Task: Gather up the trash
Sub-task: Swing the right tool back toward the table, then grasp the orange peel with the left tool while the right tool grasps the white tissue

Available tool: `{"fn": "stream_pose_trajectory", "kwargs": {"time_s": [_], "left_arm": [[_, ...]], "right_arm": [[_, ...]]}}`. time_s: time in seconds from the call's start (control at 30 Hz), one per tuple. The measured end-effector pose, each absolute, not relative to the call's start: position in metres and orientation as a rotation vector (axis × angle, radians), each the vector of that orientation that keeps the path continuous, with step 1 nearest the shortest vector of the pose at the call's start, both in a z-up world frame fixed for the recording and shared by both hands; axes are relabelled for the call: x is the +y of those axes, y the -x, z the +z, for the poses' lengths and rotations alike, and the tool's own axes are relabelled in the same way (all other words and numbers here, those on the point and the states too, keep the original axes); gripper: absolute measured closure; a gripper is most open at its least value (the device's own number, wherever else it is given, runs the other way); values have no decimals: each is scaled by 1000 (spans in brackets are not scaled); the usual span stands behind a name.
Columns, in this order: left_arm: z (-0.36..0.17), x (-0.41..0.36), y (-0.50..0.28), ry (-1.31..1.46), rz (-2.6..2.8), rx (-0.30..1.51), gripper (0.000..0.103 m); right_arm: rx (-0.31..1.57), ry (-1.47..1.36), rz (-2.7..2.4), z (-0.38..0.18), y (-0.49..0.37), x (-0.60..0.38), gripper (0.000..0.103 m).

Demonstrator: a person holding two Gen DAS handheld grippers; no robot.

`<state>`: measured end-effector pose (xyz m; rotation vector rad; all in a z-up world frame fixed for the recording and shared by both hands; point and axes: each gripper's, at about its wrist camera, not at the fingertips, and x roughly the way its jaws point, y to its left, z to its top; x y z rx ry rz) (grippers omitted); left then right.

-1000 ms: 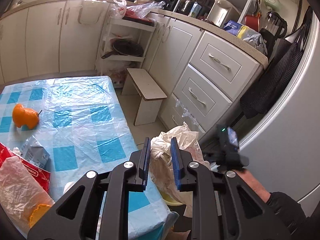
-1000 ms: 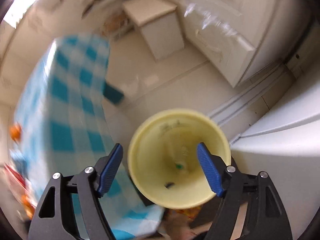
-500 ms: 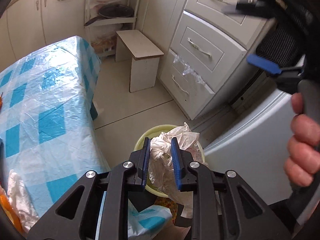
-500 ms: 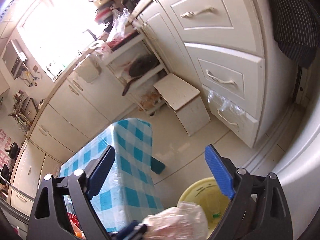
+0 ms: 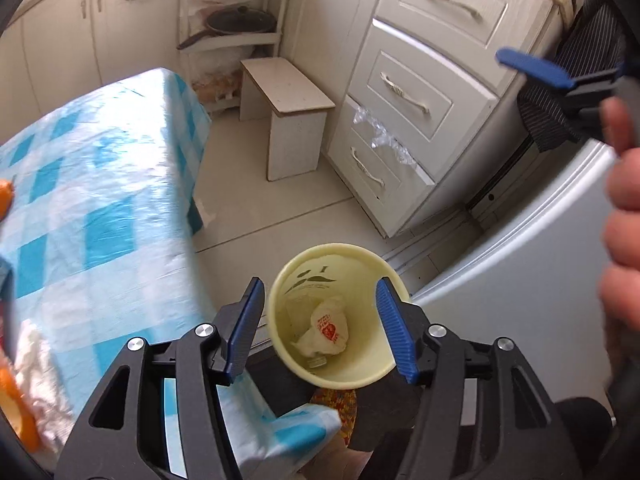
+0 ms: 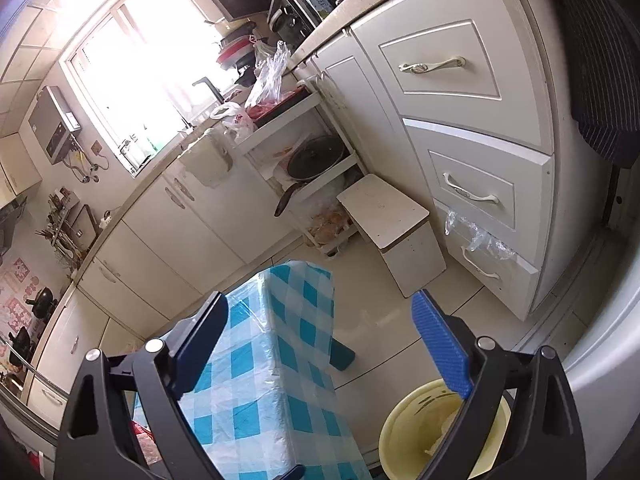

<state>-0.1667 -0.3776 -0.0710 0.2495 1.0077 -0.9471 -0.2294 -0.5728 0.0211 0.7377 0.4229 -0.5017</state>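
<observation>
A pale yellow trash bin [image 5: 340, 276] stands on the floor beside the table, and a crumpled white plastic bag with red print [image 5: 326, 328] lies inside it. My left gripper [image 5: 320, 330] is open and empty, directly above the bin mouth. My right gripper [image 6: 324, 344] is open and empty, raised above the table end; one of its blue fingers [image 5: 532, 68] shows at the upper right of the left wrist view. The bin also shows in the right wrist view [image 6: 404, 428] at the bottom right.
A table with a blue-checked plastic cloth [image 5: 100, 208] lies to the left, with more trash at its blurred near-left edge [image 5: 24, 360]. A white stool [image 5: 288, 116], a drawer cabinet [image 5: 420, 92] and a white fridge [image 5: 520, 280] surround the bin.
My left gripper has opened and let go of the white plastic bag, which now lies in the bin. My right gripper has swung up and away from the bin.
</observation>
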Motion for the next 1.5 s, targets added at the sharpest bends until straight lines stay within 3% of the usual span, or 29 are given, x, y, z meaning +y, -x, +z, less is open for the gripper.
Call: {"fn": "stream_pose_trajectory", "kwargs": {"time_s": [0.17, 0.4, 0.6, 0.8, 0.87, 1.0, 1.23, 1.37, 1.43, 1.5], "left_arm": [[-35, -295, 167, -221, -873, 916, 42], [-17, -158, 151, -242, -636, 838, 37], [-38, -126, 138, -310, -610, 864, 36], [-68, -146, 135, -473, -603, 867, 37], [-76, -147, 129, -466, -611, 900, 52], [-85, -145, 113, -419, -633, 966, 91], [-79, -130, 92, -259, -660, 1008, 98], [-81, -122, 89, -190, -677, 1037, 98], [-82, -121, 89, -181, -680, 1039, 98], [-82, -120, 88, -176, -684, 1038, 98]], "right_arm": [[490, -730, -433, 15, 211, -556, 13], [826, -420, -96, -20, 132, -434, 14], [961, -118, 13, -52, 109, -342, 14], [1078, -11, 97, -81, 102, -314, 16], [1098, 3, 118, -88, 102, -309, 17], [1101, 7, 149, -93, 99, -303, 17], [1085, 58, 227, -98, 94, -277, 18], [1088, 55, 216, -105, 86, -274, 37], [1083, 34, 202, -102, 83, -278, 66], [1083, -14, 187, -100, 80, -288, 75]]}}
